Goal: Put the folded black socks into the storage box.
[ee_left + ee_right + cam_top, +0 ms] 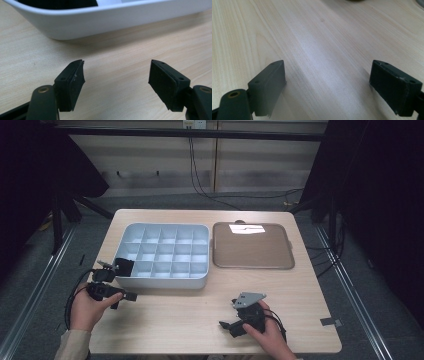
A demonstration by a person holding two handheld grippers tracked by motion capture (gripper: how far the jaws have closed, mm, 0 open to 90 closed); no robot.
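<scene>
- White plastic sorting box (165,254) sits on the left half of the wooden table (200,320), split into a grid of small compartments; all look bare except the front-left corner cell, where a black piece (123,265) lies.
- Brown tray (252,246) lies just beside the box on its right, flat, with only a bright glare patch near its far edge.
- Left hand (87,307) comes in from the bottom left corner and holds the left gripper (131,296) low over the table, pointing toward the right, just in front of the box's front-left corner.
- In the left gripper view its jaws stand wide apart over bare wood, nothing between the pads (75,82), and the box wall (105,20) curves across just ahead.
- Right hand (267,332) rests near the table's front edge, well apart from the box and the tray, with the right gripper (226,325) pointing left.
- Its jaws are also spread wide in the right gripper view, holding nothing, with only wood grain between the pads (270,85).
</scene>
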